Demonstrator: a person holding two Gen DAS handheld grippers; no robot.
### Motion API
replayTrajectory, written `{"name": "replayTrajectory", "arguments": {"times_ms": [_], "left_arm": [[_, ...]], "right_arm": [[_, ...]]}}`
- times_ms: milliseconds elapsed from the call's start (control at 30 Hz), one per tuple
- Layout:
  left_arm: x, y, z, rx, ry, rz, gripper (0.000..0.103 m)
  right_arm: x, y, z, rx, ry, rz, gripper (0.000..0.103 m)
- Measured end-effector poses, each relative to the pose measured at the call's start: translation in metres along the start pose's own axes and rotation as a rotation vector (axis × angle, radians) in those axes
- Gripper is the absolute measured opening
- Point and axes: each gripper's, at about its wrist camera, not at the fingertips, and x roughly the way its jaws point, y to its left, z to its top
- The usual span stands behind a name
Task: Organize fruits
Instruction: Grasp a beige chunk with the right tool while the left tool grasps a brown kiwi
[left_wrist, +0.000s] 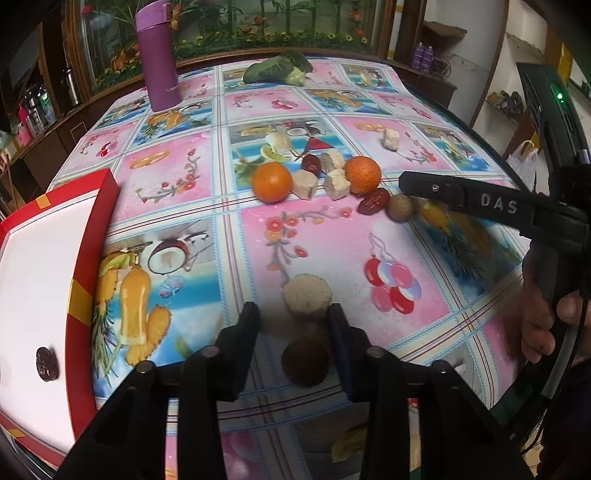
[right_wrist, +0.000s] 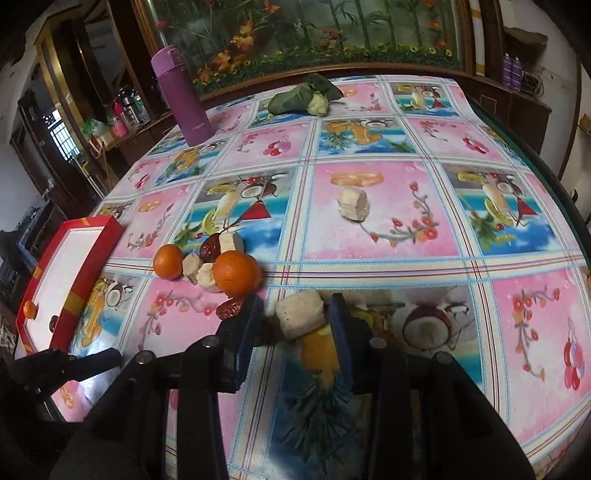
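Observation:
In the left wrist view my left gripper (left_wrist: 293, 314) is shut on a pale cylindrical fruit chunk (left_wrist: 306, 293) standing on the tablecloth. A brown round thing (left_wrist: 304, 358) lies in shadow just behind it. In the right wrist view my right gripper (right_wrist: 295, 310) is shut on another pale chunk (right_wrist: 299, 317), tilted, beside a date (right_wrist: 231, 308). Mid-table lies a cluster of two oranges (left_wrist: 272, 182) (left_wrist: 362, 174), dates (left_wrist: 311, 164), pale chunks (left_wrist: 304, 184) and a longan (left_wrist: 400, 208). The red box (left_wrist: 92, 229) at the left holds a date (left_wrist: 47, 363) and a small orange (right_wrist: 29, 308).
A purple flask (left_wrist: 159, 55) and a leafy vegetable (left_wrist: 277, 68) stand at the far edge of the table. One chunk (right_wrist: 354, 204) lies alone in the middle. A hand (left_wrist: 543, 321) holds the right gripper (left_wrist: 406, 182) at the right. The table edge curves along the right side.

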Motion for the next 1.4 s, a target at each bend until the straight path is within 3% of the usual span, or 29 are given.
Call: {"name": "replayTrajectory", "arguments": {"times_ms": [133, 267, 367, 500, 800, 1133, 1400], "left_arm": [[-0.001, 0.008, -0.001, -0.008, -0.002, -0.013, 0.023], [-0.002, 0.021, 0.000, -0.038, -0.003, -0.033, 0.015], [-0.003, 0.028, -0.001, -0.053, -0.004, -0.028, 0.015], [-0.005, 0.032, -0.003, -0.051, -0.006, -0.023, 0.015], [-0.013, 0.037, -0.007, -0.043, -0.030, -0.056, 0.012], [-0.014, 0.042, -0.016, -0.023, -0.043, -0.048, 0.012], [-0.013, 0.039, -0.019, 0.001, -0.060, -0.036, 0.018]], "right_arm": [[0.004, -0.010, 0.004, 0.062, 0.031, 0.066, 0.040], [0.007, -0.032, 0.004, 0.175, 0.079, 0.149, 0.031], [0.006, -0.037, 0.002, 0.202, 0.096, 0.183, 0.031], [0.001, -0.035, 0.000, 0.202, 0.092, 0.162, 0.031], [-0.032, -0.041, -0.005, 0.252, 0.031, 0.166, 0.030], [-0.040, 0.003, -0.007, 0.214, 0.006, 0.205, 0.030], [-0.044, 0.007, -0.020, 0.231, -0.001, 0.214, 0.030]]}}
